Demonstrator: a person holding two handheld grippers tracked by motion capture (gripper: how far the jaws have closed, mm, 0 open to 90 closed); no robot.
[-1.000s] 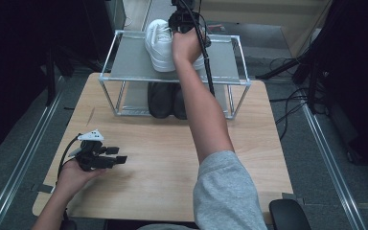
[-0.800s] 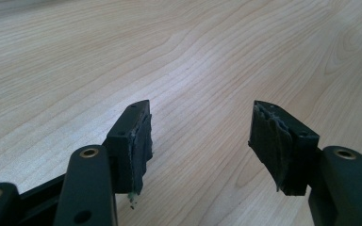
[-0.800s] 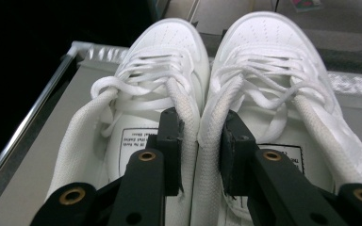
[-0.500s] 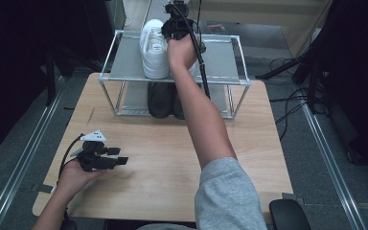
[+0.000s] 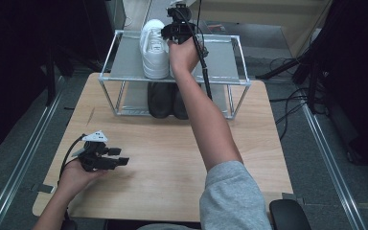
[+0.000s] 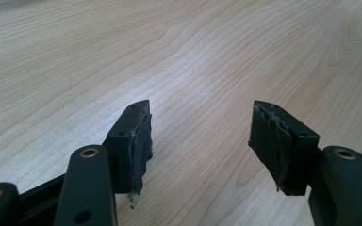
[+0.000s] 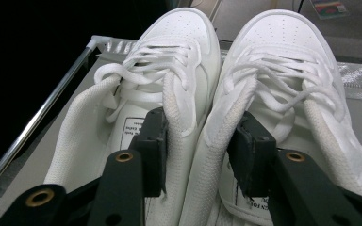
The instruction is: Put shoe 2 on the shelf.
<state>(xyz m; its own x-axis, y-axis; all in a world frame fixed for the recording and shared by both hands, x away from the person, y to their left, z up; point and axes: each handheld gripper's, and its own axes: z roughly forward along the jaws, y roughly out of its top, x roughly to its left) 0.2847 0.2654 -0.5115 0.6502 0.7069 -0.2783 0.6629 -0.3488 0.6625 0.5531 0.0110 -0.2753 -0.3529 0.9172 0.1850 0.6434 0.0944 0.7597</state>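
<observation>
Shoes come to four here, in two pairs, all on one metal shoe rack (image 5: 239,81) at the far edge of the wooden table (image 5: 172,158). Two white sneakers, the left one (image 7: 136,108) and the right one (image 7: 287,94), stand side by side and touching on the rack's grey top shelf (image 5: 220,57), toes pointing away from the person. Two black shoes (image 5: 165,99) sit on the lower level of the rack, directly beneath the white pair. Two grippers are in use. The right gripper (image 7: 198,146) hovers over the rack's top shelf with one jaw inside each sneaker's opening, the two touching inner collars between them; its jaws have just been opening and the pads stand slightly off the collars, so nothing is clamped. The left gripper (image 6: 200,136) rests well in front of the rack, low over the bare table near the person, jaws spread apart with only wood grain between them
</observation>
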